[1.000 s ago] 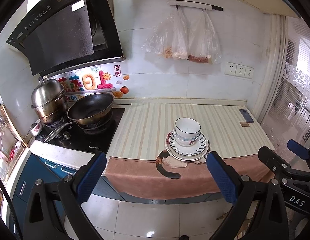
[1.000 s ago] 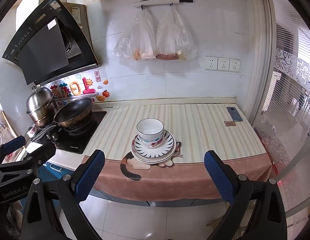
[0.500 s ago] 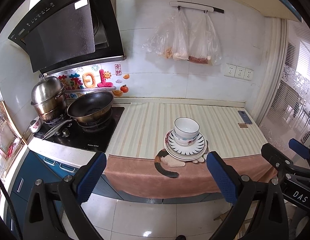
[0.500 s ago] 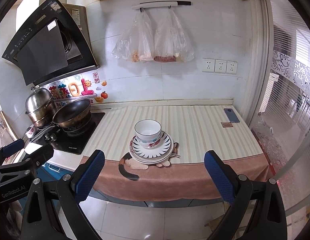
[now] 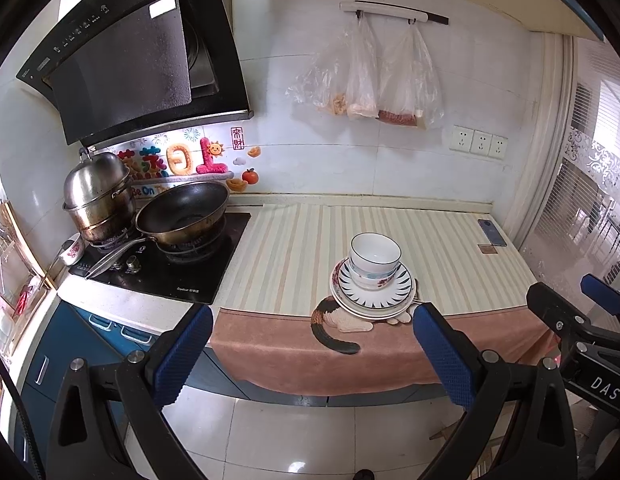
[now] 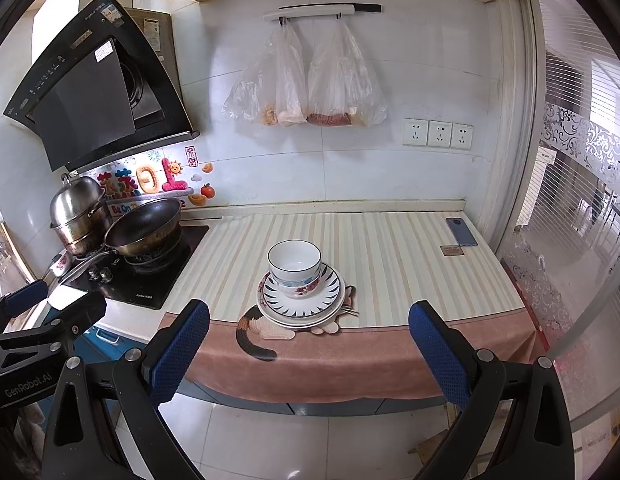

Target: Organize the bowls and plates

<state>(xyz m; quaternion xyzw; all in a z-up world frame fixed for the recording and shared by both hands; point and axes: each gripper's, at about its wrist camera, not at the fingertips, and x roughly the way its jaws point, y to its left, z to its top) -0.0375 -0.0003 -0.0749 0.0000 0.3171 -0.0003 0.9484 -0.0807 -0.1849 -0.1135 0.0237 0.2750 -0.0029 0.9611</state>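
Observation:
A stack of bowls (image 5: 374, 258) (image 6: 294, 265) sits on a stack of plates (image 5: 393, 298) (image 6: 329, 300), the top one with a blue ray pattern, near the front edge of the striped counter mat (image 5: 294, 256) (image 6: 389, 256). My left gripper (image 5: 311, 344) hangs open over the floor in front of the counter, well short of the dishes. In its own view my right gripper (image 6: 310, 344) is open too, held back from the counter, nothing between its fingers. Its blue fingertip (image 5: 601, 298) also shows at the right of the left wrist view.
A black stove (image 5: 170, 264) at the left carries a dark wok (image 5: 182, 216) and a steel steamer pot (image 5: 98, 196). A small floral bowl (image 5: 72, 250) sits by the stove. A phone (image 6: 461, 232) lies at the counter's back right. Plastic bags (image 6: 306, 80) hang on the wall.
Both grippers have drifted slightly back and up from the counter, so the dish stack looks a little smaller and lower. Nothing on the counter has moved.

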